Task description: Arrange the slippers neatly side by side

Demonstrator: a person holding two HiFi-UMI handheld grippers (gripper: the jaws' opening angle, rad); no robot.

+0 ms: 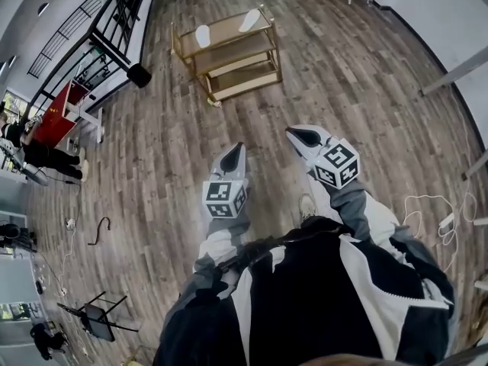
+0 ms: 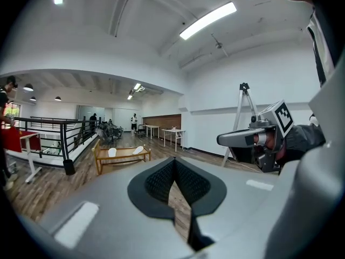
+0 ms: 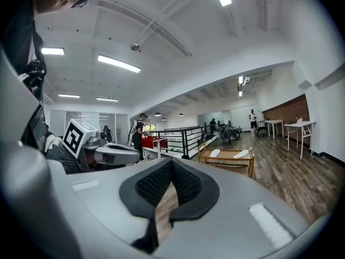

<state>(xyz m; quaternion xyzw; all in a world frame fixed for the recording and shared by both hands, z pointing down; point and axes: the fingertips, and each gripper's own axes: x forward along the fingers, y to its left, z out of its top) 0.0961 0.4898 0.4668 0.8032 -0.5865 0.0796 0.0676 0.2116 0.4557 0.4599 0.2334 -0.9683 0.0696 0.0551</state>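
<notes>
Two-handed, holding the left gripper (image 1: 238, 148) and right gripper (image 1: 294, 133) pinched fully shut, empty; facing white, flat slippers (image 1: 203, 35) lying apart atop the wooden rack (image 1: 226, 46).

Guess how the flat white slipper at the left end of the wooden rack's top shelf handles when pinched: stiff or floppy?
Probably light: the flat white slipper looks thin and small against the wooden rack. Likely floppy, so a pinch at one end may let the rest droop. Too distant to judge slipperiness.

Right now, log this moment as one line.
left gripper: shut, empty | right gripper: shut, empty | slippers: apart on rack top, ahead | contact: none
</notes>
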